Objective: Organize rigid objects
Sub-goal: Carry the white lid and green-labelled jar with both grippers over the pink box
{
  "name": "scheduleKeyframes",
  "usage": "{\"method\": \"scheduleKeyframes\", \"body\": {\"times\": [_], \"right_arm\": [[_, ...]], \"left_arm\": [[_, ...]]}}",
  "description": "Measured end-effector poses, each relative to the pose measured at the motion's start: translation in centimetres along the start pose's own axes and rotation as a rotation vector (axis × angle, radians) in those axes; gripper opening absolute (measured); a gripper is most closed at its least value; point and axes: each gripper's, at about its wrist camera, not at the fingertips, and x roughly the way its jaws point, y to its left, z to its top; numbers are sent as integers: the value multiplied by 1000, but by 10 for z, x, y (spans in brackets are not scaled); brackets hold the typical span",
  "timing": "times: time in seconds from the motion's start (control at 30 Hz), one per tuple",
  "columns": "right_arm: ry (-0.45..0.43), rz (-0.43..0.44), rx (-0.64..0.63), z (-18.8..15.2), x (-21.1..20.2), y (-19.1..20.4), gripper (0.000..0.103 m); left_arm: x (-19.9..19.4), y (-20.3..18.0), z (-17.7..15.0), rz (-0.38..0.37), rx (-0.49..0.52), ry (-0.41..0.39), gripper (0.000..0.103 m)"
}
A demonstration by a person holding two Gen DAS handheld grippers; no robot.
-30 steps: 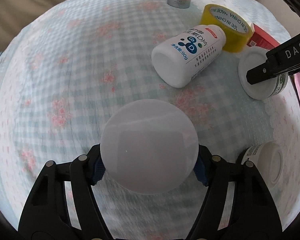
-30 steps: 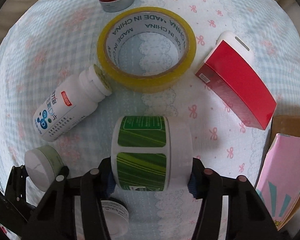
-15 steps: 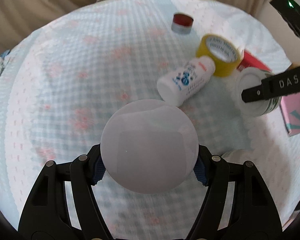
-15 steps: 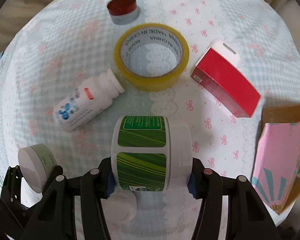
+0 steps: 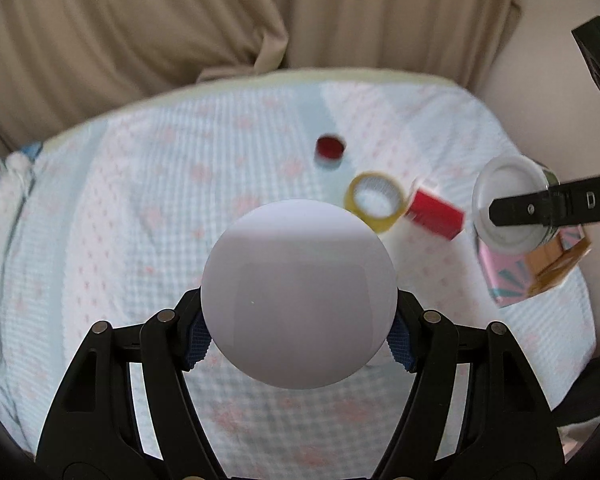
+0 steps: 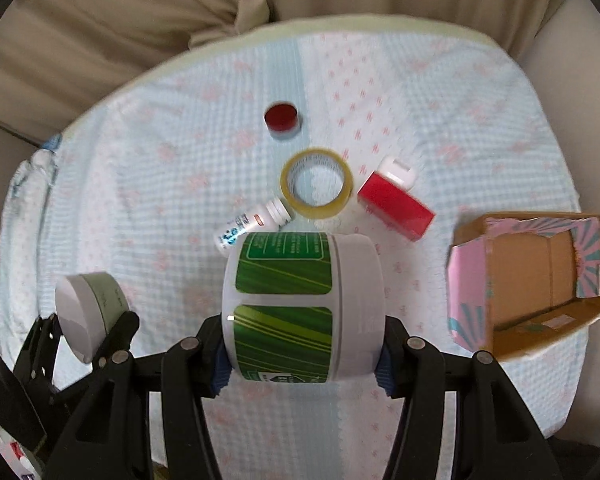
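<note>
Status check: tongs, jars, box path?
Left tongs shut on pale jar. Right tongs shut on green-label jar. Pink box open, nothing blocking.

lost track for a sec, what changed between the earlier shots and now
Both tongs lifted away from the bed: left tongs carrying the round white jar, right tongs carrying the green-label jar. Neither let go. Tape roll, red box and bottle stayed put.

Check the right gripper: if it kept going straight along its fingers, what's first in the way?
Probably bare tablecloth. The right gripper is clamped on the green-labelled jar, which leads. The white bottle and yellow tape roll lie just beyond that line; depth is unclear, so the bottle might be grazed.
</note>
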Motion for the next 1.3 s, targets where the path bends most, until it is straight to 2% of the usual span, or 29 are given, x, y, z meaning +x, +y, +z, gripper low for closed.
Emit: {"method": "scheduleKeyframes", "body": {"times": [0.17,0.37,0.47,0.63,0.8,0.97,1.1,1.3], "right_arm": [[-60,34,-26,-15,-59,-28,52],[-95,47,-88,-28,-107,-96,52],[-104,53,-112,-35,-124,-140,52],[-114,41,-108,-37,-137,-225,52],[-94,5,-85,-30,-127,-305,52],[-20,3,-38,-22,-85,-368,52],[51,3,-50,-20,-35,-399,52],[107,24,-96,-27,29,-422,52]], "left_arm": [[-43,-46,21,6,32,-39,68],[-80,-132,36,2,23,-62,68],[-83,-187,44,6,28,-68,68],[-65,-264,55,-9,37,-45,68],[-21,-341,65,-50,97,19,68],[37,-394,72,-97,90,109,68],[97,-427,69,-105,99,196,68],[176,-454,62,-69,124,307,68]]}}
